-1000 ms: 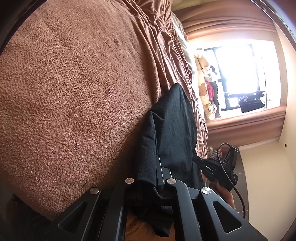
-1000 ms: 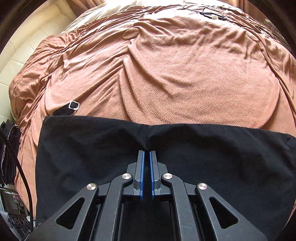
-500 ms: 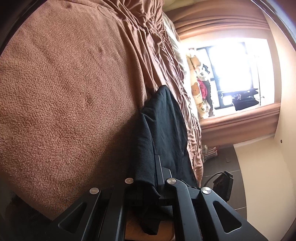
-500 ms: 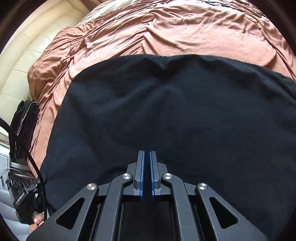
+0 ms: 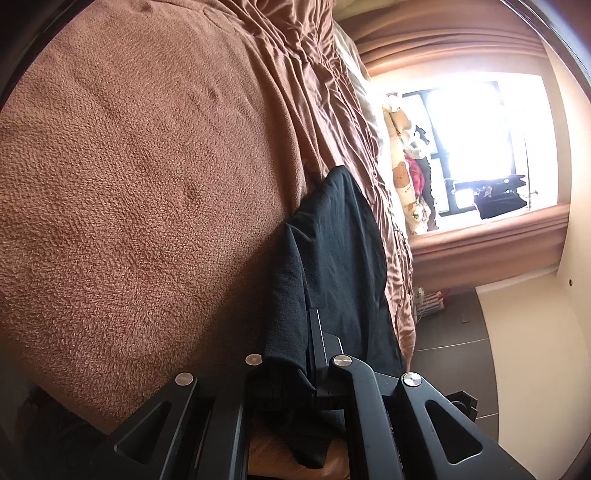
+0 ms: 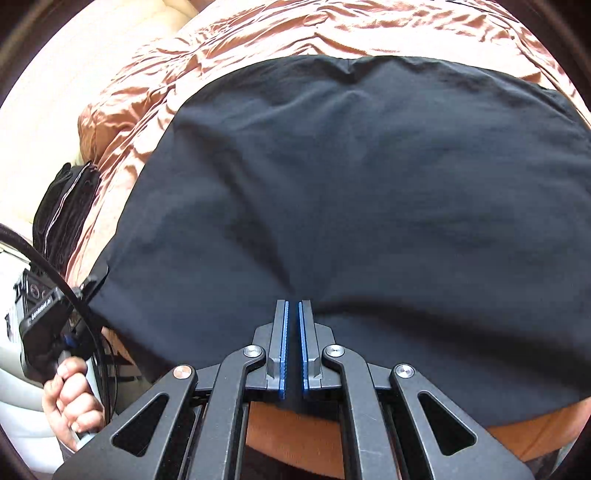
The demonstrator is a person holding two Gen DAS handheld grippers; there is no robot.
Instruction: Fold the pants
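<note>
The black pants (image 6: 351,184) lie spread over the brown blanket (image 6: 295,33) and fill most of the right wrist view. My right gripper (image 6: 293,306) is shut on their near edge, with dark cloth pinched between the blue pads (image 6: 282,343). At the lower left a hand (image 6: 70,391) holds my left gripper (image 6: 96,279), which clamps the pants' left corner. In the left wrist view the pants (image 5: 332,251) rise as a folded strip from my left gripper (image 5: 299,354), shut on the cloth. The fabric hides one of its fingers.
The fleecy brown blanket (image 5: 129,166) covers the bed. A black bag (image 6: 66,210) sits beside the bed's left edge, by a cream padded surface (image 6: 22,147). Beyond the bed are a bright window (image 5: 480,140), hanging clothes (image 5: 410,177) and dark floor (image 5: 454,325).
My right gripper has drawn the pants' edge toward the near side, so black cloth now covers blanket seen before. It slid almost out of the left wrist view. The left gripper stayed put.
</note>
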